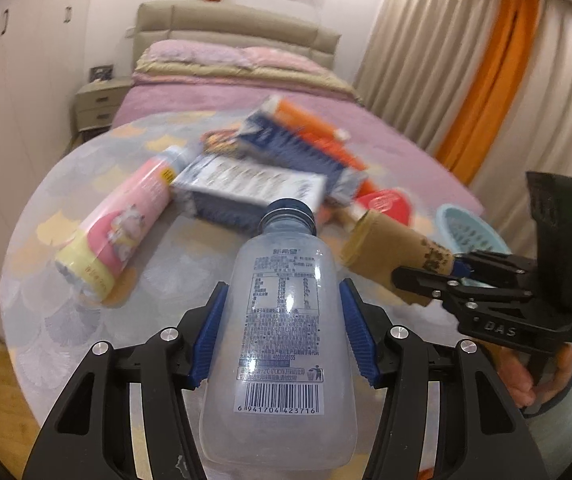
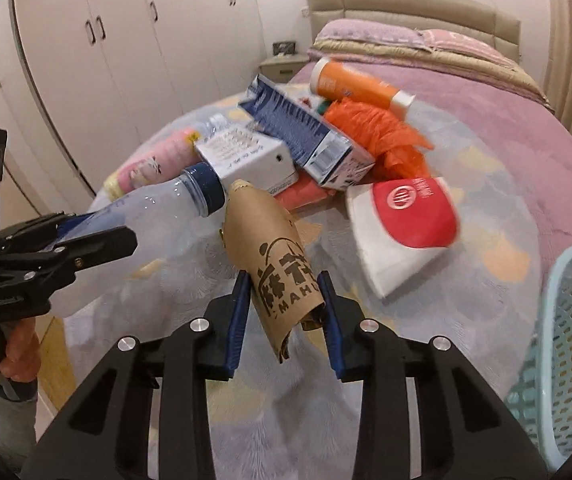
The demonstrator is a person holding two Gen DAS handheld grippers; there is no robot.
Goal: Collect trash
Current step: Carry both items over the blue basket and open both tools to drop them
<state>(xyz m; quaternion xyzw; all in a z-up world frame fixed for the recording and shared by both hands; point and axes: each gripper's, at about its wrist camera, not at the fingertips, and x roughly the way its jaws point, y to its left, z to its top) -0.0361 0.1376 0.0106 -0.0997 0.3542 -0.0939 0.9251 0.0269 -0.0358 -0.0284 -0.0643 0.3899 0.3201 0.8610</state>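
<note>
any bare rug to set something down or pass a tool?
Bare rug between the red-and-white pack and the blue basket, and nearer, under the right tool. Also left of the pink bottle. Crowded: the carton pile behind the clear bottle and brown sleeve.

Trash pile (image 2: 305, 140) blocks ahead; basket (image 2: 565, 344) right; near mat (image 2: 425, 344) open.

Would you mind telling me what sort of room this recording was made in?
Almost certainly a home bedroom: a made bed with pink bedding and a padded headboard, a bedside table beside it, and white wardrobe doors along the wall.
</note>
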